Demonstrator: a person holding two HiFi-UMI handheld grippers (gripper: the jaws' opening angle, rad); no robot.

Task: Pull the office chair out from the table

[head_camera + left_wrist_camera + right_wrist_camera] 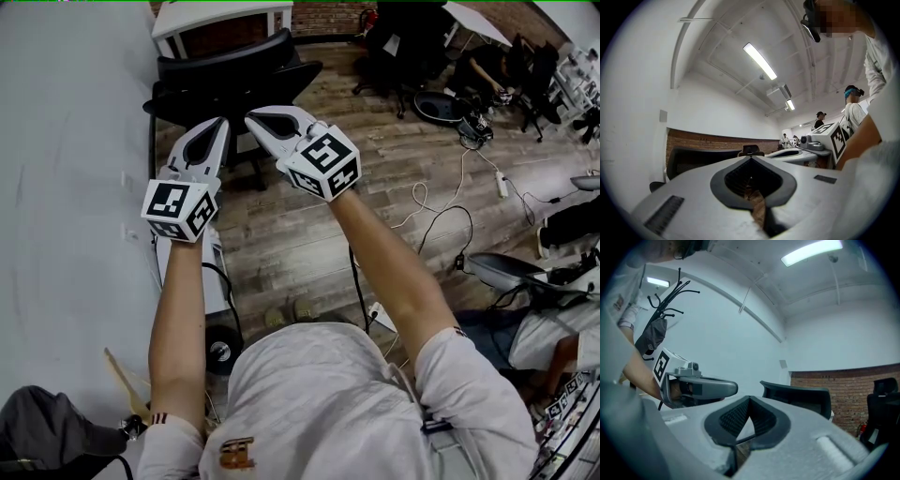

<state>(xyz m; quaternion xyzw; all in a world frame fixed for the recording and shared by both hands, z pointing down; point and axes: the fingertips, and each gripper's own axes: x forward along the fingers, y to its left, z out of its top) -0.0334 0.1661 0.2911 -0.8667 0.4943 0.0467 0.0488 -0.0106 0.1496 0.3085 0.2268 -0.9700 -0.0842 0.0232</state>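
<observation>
In the head view you hold both tools out ahead of you, side by side over the wooden floor (300,234). The left gripper (221,122) and the right gripper (252,117) have their tips close together but apart from each other. Both point toward the black office chair (234,80), which stands just in front of the white table (220,14) at the top of the frame, with a pale wall (66,141) along your left. From this angle the tips overlap the chair's dark seat, so contact cannot be judged here. In the left gripper view the left gripper (751,158) has its jaws fully together, the dark pads meeting in a closed seam with nothing caught in them. The chair's mesh backrest (703,161) sits beyond the tip, clear of it, against a brick strip low on the wall. In the right gripper view the right gripper (749,398) is likewise closed tight and empty. The chair's backrest (801,399) rises past the tip and to the right, and no part of it meets the jaws — neither tool has hold of the chair.
</observation>
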